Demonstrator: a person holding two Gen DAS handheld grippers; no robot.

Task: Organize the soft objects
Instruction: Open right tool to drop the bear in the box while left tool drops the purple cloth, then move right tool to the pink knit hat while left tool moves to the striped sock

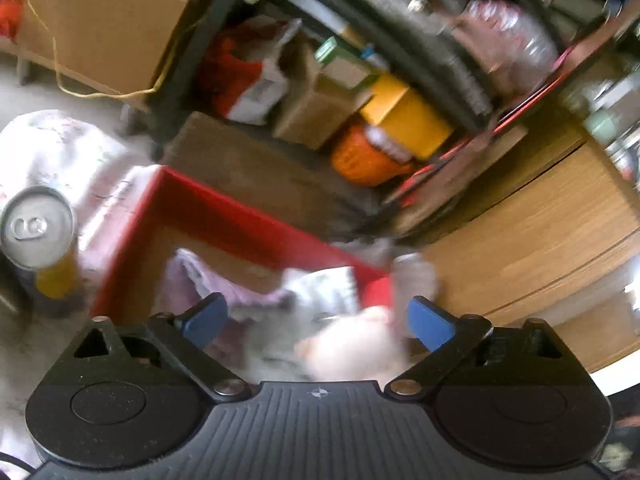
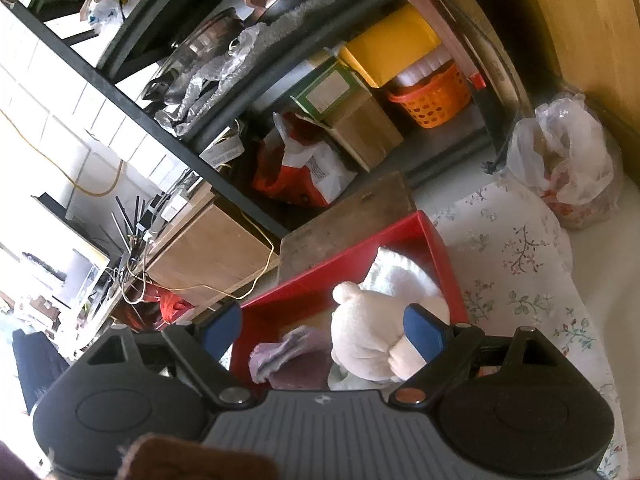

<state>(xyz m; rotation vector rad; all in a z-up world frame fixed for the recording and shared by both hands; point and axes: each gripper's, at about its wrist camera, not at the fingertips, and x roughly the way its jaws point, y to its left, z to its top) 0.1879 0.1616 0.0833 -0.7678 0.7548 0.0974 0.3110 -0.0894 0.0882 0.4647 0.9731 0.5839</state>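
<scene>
Sitting inside the red box (image 2: 400, 236) already are a cream plush toy (image 2: 364, 336), purple cloth (image 2: 288, 354) and white towel (image 2: 396, 276); both grippers' jaws stand apart, left gripper (image 1: 316, 316) and right gripper (image 2: 324, 326) gripping nothing, so sorting looks nearly done.

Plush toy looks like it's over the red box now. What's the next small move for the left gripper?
Probably lift the left gripper straight back: its jaws stand wide apart, and the cream plush toy already lies in the red box beside the purple cloth.

One red box (image 2: 340, 276), one can (image 1: 38, 228)
</scene>
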